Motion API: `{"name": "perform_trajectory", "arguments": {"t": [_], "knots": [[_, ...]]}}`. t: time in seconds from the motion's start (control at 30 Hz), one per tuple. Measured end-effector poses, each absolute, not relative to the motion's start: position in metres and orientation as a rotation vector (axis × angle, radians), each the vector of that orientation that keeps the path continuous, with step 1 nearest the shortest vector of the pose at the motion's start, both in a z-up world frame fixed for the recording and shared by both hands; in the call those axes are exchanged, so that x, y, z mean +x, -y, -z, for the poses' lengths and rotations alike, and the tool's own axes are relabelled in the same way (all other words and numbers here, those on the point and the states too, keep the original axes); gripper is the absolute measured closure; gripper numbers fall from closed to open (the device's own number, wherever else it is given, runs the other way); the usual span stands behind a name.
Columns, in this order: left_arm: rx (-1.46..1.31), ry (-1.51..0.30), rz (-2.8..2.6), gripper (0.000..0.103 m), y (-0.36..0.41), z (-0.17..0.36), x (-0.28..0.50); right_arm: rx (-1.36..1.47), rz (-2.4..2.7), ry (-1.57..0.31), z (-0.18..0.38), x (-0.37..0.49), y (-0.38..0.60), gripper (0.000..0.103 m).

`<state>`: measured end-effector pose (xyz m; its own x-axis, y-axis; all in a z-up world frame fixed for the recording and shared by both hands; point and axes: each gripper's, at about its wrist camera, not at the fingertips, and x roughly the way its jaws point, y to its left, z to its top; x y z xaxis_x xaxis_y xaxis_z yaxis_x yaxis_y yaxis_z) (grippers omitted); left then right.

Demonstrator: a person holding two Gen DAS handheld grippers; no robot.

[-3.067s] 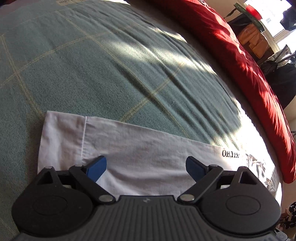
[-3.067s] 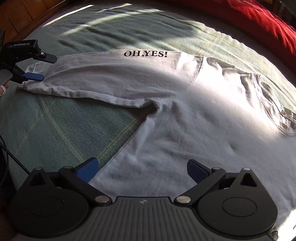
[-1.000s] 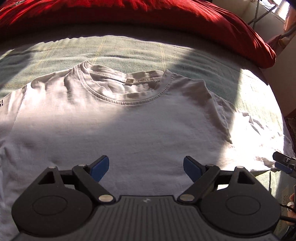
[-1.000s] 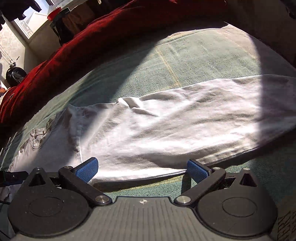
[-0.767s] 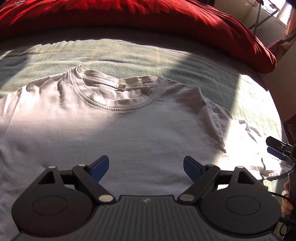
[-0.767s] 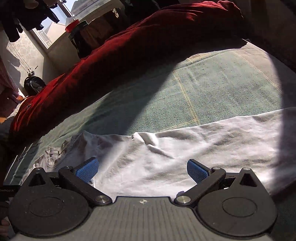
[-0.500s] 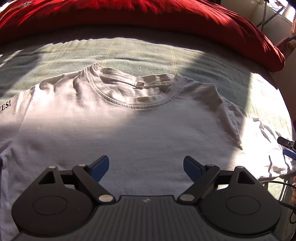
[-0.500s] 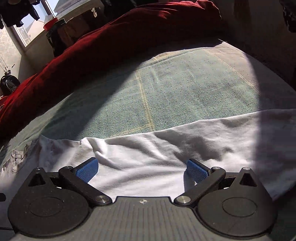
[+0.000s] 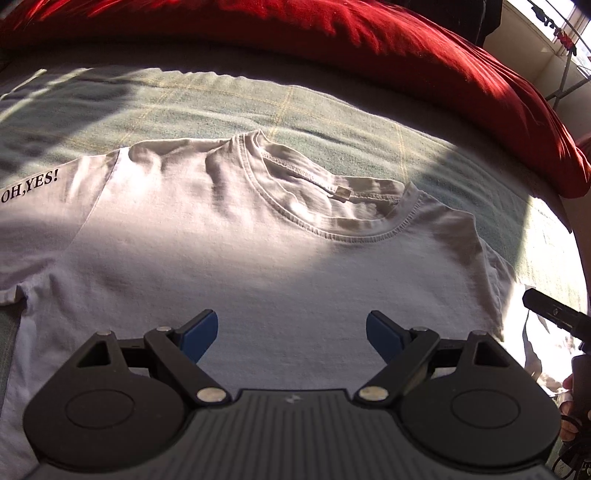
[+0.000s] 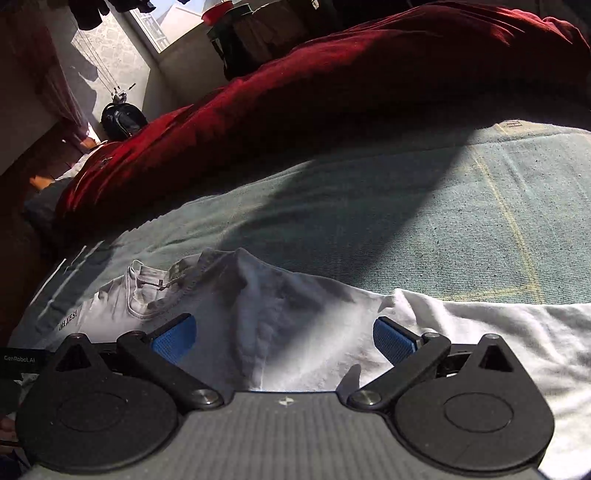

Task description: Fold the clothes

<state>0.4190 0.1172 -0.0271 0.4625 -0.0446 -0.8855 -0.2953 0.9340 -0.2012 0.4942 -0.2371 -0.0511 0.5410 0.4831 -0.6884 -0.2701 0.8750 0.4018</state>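
Observation:
A white T-shirt [image 9: 280, 258] lies spread flat on the green bed cover [image 9: 332, 110], collar [image 9: 332, 206] away from me, with "OH,YES!" printed on its left sleeve [image 9: 33, 192]. My left gripper [image 9: 291, 334] hangs open over the shirt's chest with nothing between its blue pads. In the right wrist view the same shirt [image 10: 295, 325] shows from its right side, sleeve stretching off to the right. My right gripper [image 10: 284, 339] is open just above the right shoulder seam. The right gripper's black tip [image 9: 554, 314] shows at the shirt's right sleeve.
A red duvet [image 9: 369, 40] is bunched along the far side of the bed and fills the back of the right wrist view [image 10: 332, 96]. A window [image 10: 173, 18], hanging clothes and dark bags lie beyond the bed. A person's hand [image 9: 567, 402] shows at the right edge.
Both grippers swung from the shirt's left sleeve and hem to its chest and right shoulder. In the last half second the right gripper turned left, so the collar came into its view.

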Motion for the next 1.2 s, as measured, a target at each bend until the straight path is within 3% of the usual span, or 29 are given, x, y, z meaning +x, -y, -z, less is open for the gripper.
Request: {"name": "perform_trajectory", "arguments": {"t": [0.27,0.43,0.63,1.2], "knots": [[-0.442,-1.102,-0.191,0.015,-0.135,0.038,0.409,0.102,-0.411,-0.906,0.068,0.521,0.214,0.0],[-0.462,-1.097,-0.217,0.015,-0.144,0.039,0.408,0.171,-0.457,-0.884,0.044,0.506,0.21,0.0],[-0.481,-1.095,-0.222,0.015,-0.151,0.038,0.407,0.109,-0.496,-0.924,0.071,0.518,0.173,0.0],[-0.413,-1.08,-0.245,0.015,-0.167,0.038,0.401,0.056,-0.627,-0.922,0.067,0.54,0.129,0.0]]}}
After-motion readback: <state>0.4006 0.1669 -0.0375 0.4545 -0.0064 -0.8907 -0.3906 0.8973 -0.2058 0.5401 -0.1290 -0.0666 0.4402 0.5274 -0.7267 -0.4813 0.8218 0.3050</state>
